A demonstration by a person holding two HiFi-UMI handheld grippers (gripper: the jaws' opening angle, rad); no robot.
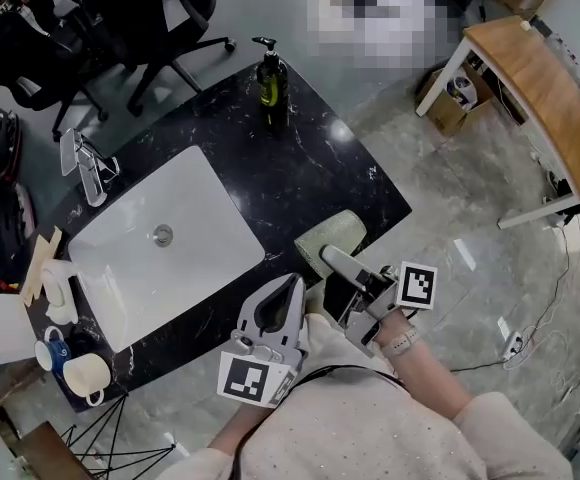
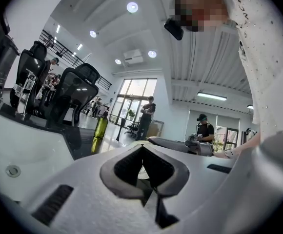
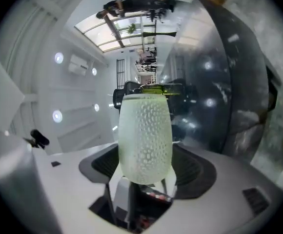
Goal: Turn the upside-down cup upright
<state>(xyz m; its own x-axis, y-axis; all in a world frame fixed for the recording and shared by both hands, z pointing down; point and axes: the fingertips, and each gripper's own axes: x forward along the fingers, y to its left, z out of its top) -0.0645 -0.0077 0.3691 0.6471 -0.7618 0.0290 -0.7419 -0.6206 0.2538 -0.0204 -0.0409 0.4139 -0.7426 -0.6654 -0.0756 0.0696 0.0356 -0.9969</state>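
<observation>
A pale green dimpled cup (image 1: 332,234) lies on its side, tilted, over the front edge of the black marble counter (image 1: 300,158). My right gripper (image 1: 334,260) is shut on it. In the right gripper view the cup (image 3: 145,135) fills the space between the jaws of the right gripper (image 3: 144,178), and the scene appears rolled over. I cannot tell which end of the cup is open. My left gripper (image 1: 290,286) hangs just left of the cup, shut and with nothing in it. In the left gripper view its jaws meet at the tip of the left gripper (image 2: 144,149).
A white sink (image 1: 120,268) is set in the counter, with a faucet (image 1: 88,168) behind it. A green soap bottle (image 1: 270,76) stands at the far edge. A blue mug (image 1: 52,349) and a cream mug (image 1: 87,373) sit at the near left corner.
</observation>
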